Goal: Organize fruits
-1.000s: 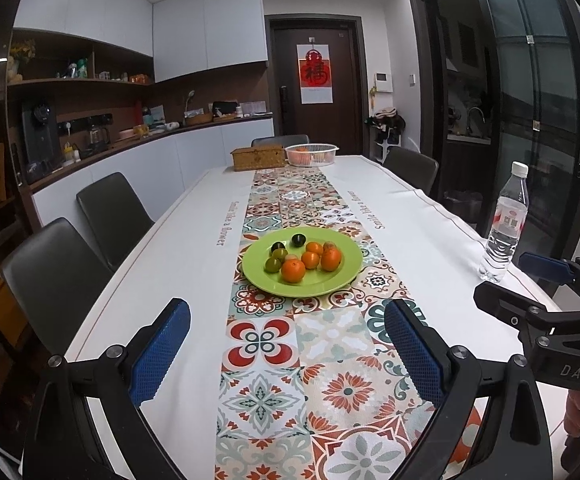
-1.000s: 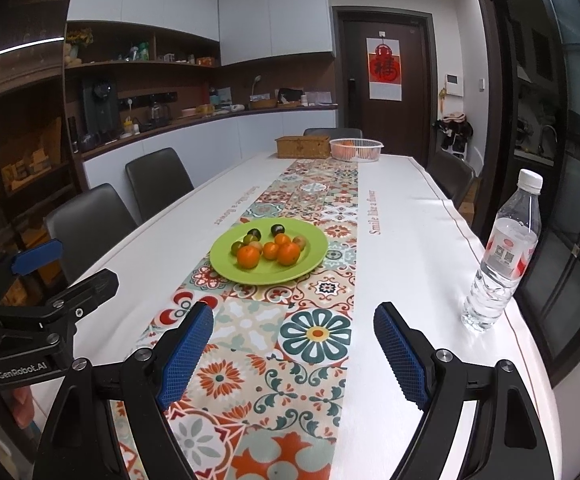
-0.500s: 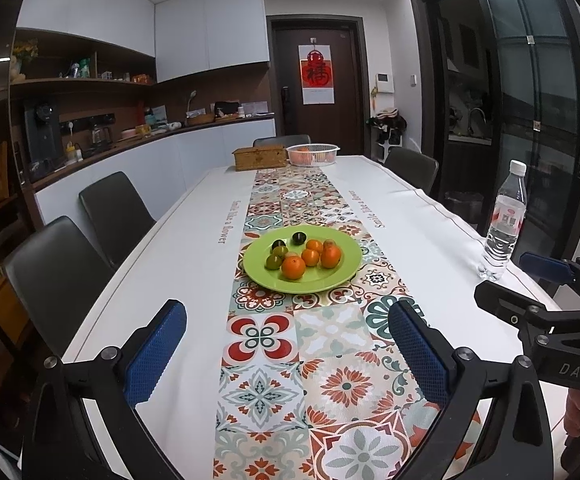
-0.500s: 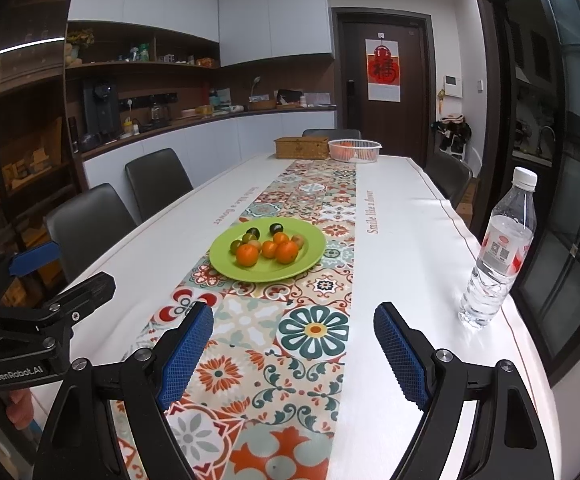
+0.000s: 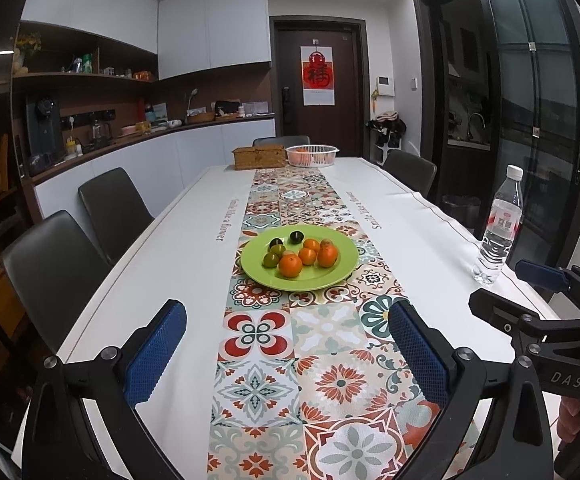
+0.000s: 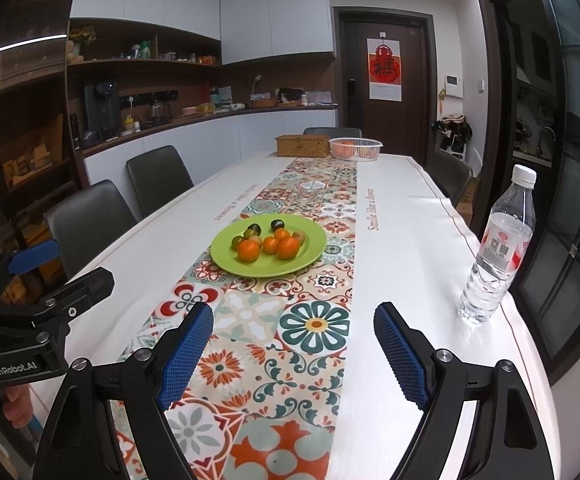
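A green plate (image 5: 342, 276) (image 6: 225, 258) sits on the patterned runner in the middle of the long table. On it lie several orange tangerines (image 5: 290, 265) (image 6: 248, 251) and a few dark green and blackish fruits (image 5: 271, 259) (image 6: 277, 225). My left gripper (image 5: 285, 352) hovers over the runner well short of the plate, open, nothing between its blue pads. My right gripper (image 6: 294, 350) stands likewise open and empty, nearer the table's right side. Each gripper shows at the edge of the other's view.
A clear water bottle (image 5: 500, 226) (image 6: 498, 248) stands near the table's right edge. At the far end are a wicker box (image 5: 258, 157) (image 6: 302, 146) and a white basket (image 5: 312, 155) (image 6: 355, 148) with orange fruit. Dark chairs (image 5: 113, 208) line the left side.
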The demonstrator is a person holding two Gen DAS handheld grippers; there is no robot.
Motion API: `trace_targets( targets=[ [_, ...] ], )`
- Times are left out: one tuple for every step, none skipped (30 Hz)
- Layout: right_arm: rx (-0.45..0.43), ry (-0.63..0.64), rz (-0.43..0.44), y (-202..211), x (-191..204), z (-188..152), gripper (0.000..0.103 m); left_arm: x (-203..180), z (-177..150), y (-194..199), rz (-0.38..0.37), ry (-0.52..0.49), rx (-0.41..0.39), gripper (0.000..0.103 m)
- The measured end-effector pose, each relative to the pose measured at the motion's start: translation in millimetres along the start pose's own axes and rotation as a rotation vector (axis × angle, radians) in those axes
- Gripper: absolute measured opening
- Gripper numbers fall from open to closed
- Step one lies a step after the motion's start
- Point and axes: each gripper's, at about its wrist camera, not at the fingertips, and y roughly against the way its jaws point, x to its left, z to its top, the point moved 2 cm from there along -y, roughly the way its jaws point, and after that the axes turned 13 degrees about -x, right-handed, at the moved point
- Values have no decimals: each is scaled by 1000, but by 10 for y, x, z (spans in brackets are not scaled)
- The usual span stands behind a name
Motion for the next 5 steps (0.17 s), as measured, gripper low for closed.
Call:
trace_targets(
  targets=[
    [1,0,0,7,-5,-8,83,3,0,0,3,1,0,103],
    [1,1,-1,7,-2,-16,83,3,-3,1,6,1,0,103],
    [2,1,-1,10,-5,-23,83,6,-6,5,7,1,0,103],
    [3,0,-1,15,-11,-28,83,8,-10,9,8,2,1,103],
    [4,1,-1,19,-9,-31,83,12,-15,14,9,4,1,103]
  ],
)
